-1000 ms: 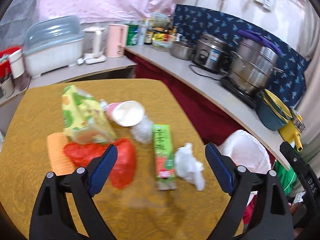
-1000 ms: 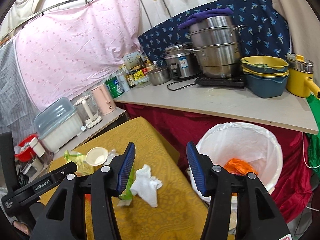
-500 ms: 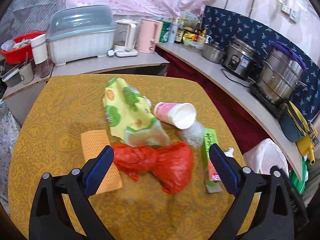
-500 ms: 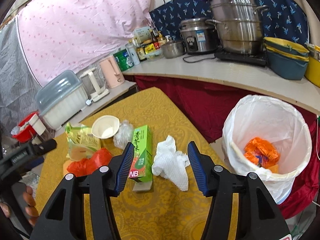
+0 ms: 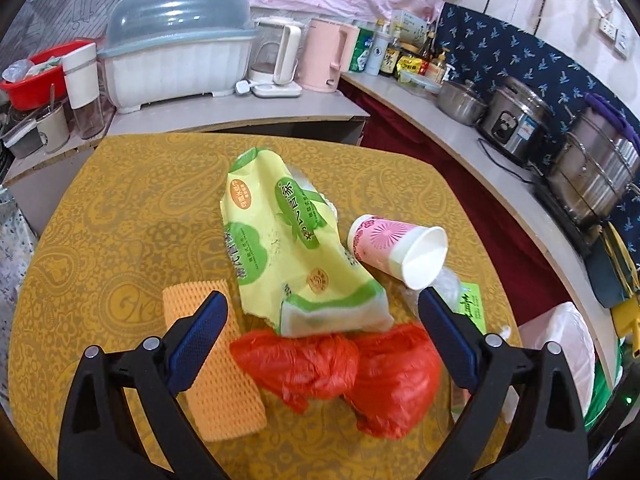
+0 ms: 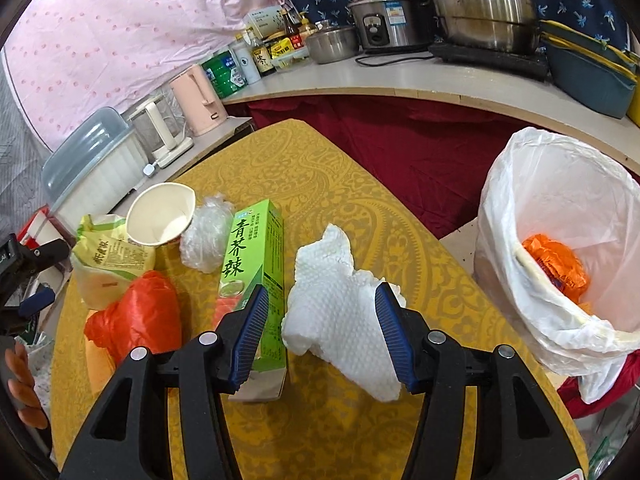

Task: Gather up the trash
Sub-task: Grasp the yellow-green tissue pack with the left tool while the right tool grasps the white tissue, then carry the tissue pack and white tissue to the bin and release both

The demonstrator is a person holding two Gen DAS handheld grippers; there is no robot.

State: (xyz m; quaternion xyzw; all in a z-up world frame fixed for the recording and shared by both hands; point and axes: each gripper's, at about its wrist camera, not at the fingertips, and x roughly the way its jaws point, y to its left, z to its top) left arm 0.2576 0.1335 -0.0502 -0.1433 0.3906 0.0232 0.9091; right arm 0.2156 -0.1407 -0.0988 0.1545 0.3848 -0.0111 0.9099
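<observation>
Trash lies on the yellow table (image 5: 120, 220). In the left wrist view my left gripper (image 5: 320, 332) is open, straddling a red plastic bag (image 5: 340, 372), with a yellow-green wrapper (image 5: 288, 248), an orange foam net (image 5: 224, 392) and a pink paper cup (image 5: 396, 248) nearby. In the right wrist view my right gripper (image 6: 322, 332) is open around a crumpled white paper towel (image 6: 336, 308), beside a green box (image 6: 252, 264). A bin with a white liner (image 6: 560, 248) stands right of the table, orange trash inside.
A clear plastic wad (image 6: 206, 234) lies by the cup (image 6: 160, 214). The counter behind holds a dish rack (image 5: 176, 64), kettles (image 5: 324, 56), bottles, a rice cooker (image 6: 384, 20) and steel pots (image 6: 480, 4). A red cloth hangs below the counter.
My left gripper has swung left and lower over the red bag. My right gripper has dropped toward the table, and the paper towel now sits between its fingers.
</observation>
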